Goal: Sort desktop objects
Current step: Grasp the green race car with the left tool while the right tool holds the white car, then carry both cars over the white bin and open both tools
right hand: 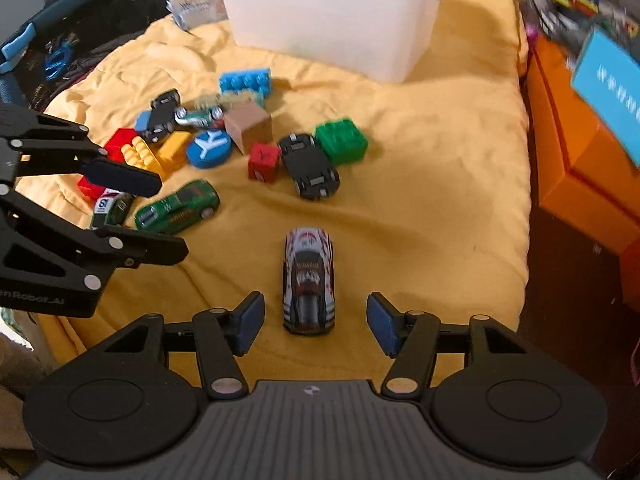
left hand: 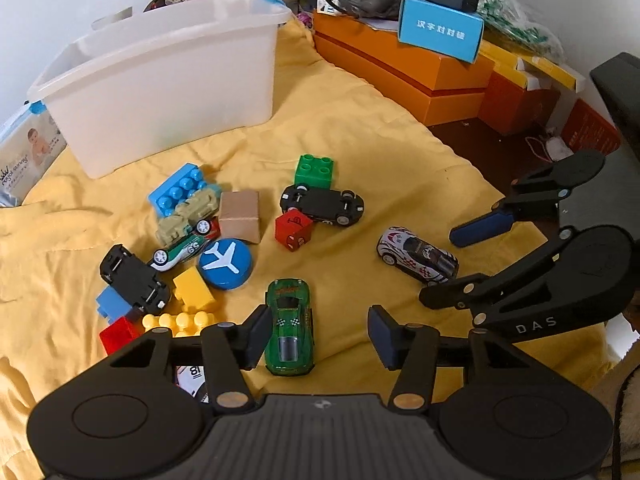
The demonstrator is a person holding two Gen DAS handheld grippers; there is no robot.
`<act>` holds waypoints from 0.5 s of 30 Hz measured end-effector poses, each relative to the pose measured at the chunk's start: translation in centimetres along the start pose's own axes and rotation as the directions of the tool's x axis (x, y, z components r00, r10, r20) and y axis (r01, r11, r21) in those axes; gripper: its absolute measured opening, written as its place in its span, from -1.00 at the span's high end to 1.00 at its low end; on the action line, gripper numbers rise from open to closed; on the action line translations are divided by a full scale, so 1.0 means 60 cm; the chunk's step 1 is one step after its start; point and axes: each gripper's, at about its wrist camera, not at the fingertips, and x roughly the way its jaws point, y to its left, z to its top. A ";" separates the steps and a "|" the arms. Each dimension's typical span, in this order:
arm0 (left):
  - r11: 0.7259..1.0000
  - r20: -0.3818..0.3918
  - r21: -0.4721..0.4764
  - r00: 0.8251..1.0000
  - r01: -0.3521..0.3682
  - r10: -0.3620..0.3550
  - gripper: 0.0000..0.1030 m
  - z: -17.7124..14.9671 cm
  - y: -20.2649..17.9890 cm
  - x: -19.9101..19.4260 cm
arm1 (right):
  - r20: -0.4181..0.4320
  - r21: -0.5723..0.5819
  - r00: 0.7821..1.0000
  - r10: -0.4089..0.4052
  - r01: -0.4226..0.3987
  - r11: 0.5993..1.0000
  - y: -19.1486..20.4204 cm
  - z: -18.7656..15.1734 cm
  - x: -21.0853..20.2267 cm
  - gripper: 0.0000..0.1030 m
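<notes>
A pile of toys lies on a yellow cloth (left hand: 360, 140). My left gripper (left hand: 320, 338) is open, with a green toy car (left hand: 290, 326) between its fingers, closer to the left one. My right gripper (right hand: 316, 324) is open around a white and red toy car (right hand: 308, 280), not touching it; the same car shows in the left wrist view (left hand: 416, 254). Further off lie an upturned black car (left hand: 322, 204), a green brick (left hand: 315, 170), a red cube (left hand: 293, 230), a blue airplane disc (left hand: 225, 264), a brown cube (left hand: 239, 216) and several bricks and cars.
A white plastic bin (left hand: 160, 80) stands at the back of the cloth. Orange boxes (left hand: 404, 64) with a blue box (left hand: 440, 28) on top line the right side. A wipes pack (left hand: 24, 152) lies left of the bin. The cloth ends at a dark table edge on the right.
</notes>
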 end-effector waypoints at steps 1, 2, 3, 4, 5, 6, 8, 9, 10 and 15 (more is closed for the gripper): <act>1.000 -0.006 -0.003 1.000 -0.001 0.001 -0.10 0.000 0.001 0.004 | -0.002 0.006 1.000 0.005 -0.005 1.000 -0.001 -0.001 0.001 -0.17; 1.000 -0.010 -0.007 1.000 -0.006 0.006 -0.10 0.000 0.002 0.007 | 0.003 0.008 1.000 0.006 -0.006 1.000 -0.002 -0.001 0.000 -0.15; 1.000 -0.013 -0.011 1.000 -0.015 0.015 -0.10 0.001 0.003 0.009 | 0.014 0.005 1.000 0.006 -0.006 1.000 -0.002 0.000 -0.003 -0.14; 1.000 -0.010 -0.019 1.000 -0.024 0.023 -0.10 0.002 0.006 0.009 | 0.031 -0.003 1.000 0.004 -0.004 1.000 0.000 0.001 -0.007 -0.13; 0.999 -0.008 -0.027 1.000 -0.025 0.025 -0.10 0.002 0.009 0.009 | 0.045 -0.011 0.999 0.000 0.000 1.000 0.002 0.004 -0.010 -0.13; 0.999 -0.008 -0.038 1.000 -0.028 0.028 -0.10 0.002 0.012 0.011 | 0.053 -0.021 0.999 -0.005 0.006 1.000 0.004 0.008 -0.011 -0.13; 0.998 -0.027 -0.054 0.999 -0.030 0.029 -0.10 0.001 0.019 0.020 | 0.051 -0.031 0.999 -0.007 0.009 0.999 0.007 0.014 -0.005 -0.12; 0.998 -0.039 -0.060 0.999 -0.030 0.028 -0.10 0.000 0.021 0.026 | 0.044 -0.027 0.999 -0.001 0.002 1.000 0.006 0.014 0.002 -0.12; 0.997 -0.054 -0.066 0.998 -0.027 0.024 -0.08 -0.003 0.023 0.033 | 0.025 -0.019 1.000 0.005 -0.004 1.000 0.004 0.014 0.010 -0.07; 0.999 -0.066 -0.046 0.998 0.014 -0.017 0.35 -0.008 0.024 0.034 | 0.010 -0.052 1.000 0.007 -0.007 0.999 0.011 0.011 0.010 0.36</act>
